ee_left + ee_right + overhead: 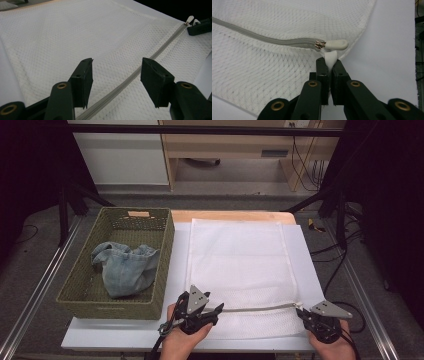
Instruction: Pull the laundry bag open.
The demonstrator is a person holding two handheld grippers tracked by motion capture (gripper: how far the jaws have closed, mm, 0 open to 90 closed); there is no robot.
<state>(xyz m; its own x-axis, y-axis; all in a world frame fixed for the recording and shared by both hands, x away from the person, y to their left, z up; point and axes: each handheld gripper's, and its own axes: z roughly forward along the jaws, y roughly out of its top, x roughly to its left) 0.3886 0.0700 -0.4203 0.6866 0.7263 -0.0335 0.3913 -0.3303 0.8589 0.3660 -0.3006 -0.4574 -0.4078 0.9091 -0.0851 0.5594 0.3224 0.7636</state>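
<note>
Over on the left sits a woven basket [75, 285] with a crumpled pair of faded jeans [125, 268] lying inside it, well apart from the work in hand. Beside it, a white mesh laundry bag [240, 260] lies flat on the table [100, 340], its grey zipper [260, 308] running across the near end. The left gripper [212, 312] rests at the zipper's left end with its jaws standing apart, the zipper line passing between them and nothing pinched. At the far right, the right gripper [329, 75] has its jaws closed tight on the small white fabric tab [330, 58] just under the zipper pull [336, 44]. This looks like the set-up for opening the bag: the corner is anchored, so next the left jaws would need to pin the mesh or take the pull, keeping the fabric taut so the slider runs without bunching.
</note>
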